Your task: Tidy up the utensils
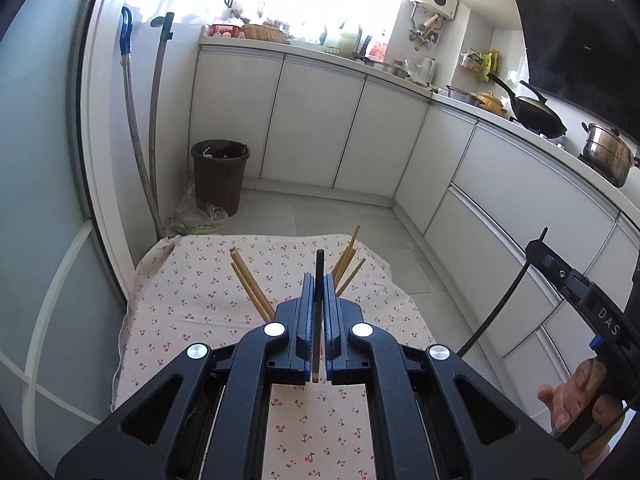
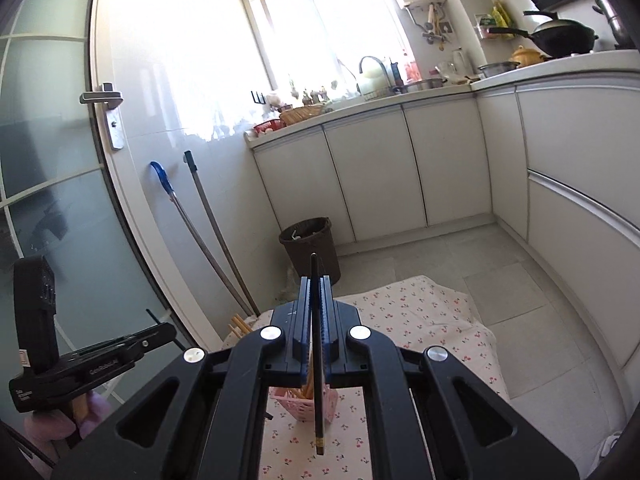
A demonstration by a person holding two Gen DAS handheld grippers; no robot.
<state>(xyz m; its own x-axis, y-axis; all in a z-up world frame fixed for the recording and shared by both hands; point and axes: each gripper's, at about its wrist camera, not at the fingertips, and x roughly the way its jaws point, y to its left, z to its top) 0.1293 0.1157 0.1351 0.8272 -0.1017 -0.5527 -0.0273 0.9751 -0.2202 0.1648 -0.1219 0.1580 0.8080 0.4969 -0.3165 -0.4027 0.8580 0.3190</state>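
My left gripper point(image 1: 319, 280) is shut on a dark chopstick point(image 1: 319, 304) that runs between its jaws, over the cherry-print cloth point(image 1: 192, 300). Several wooden chopsticks point(image 1: 250, 286) stick up just behind the gripper; what holds them is hidden. My right gripper point(image 2: 316, 284) is shut on another dark chopstick point(image 2: 319, 412), held above a pink holder point(image 2: 298, 402) that contains several wooden chopsticks. More wooden chopstick tips point(image 2: 240, 326) show to its left. The right gripper's body shows at the right of the left wrist view point(image 1: 576, 284).
A brown bin point(image 1: 220, 176) stands on the floor beyond the table, with mop handles point(image 1: 154, 120) leaning on the wall. White cabinets point(image 1: 360, 132) and a counter with pots run along the right. A glass door point(image 2: 48, 184) is at left.
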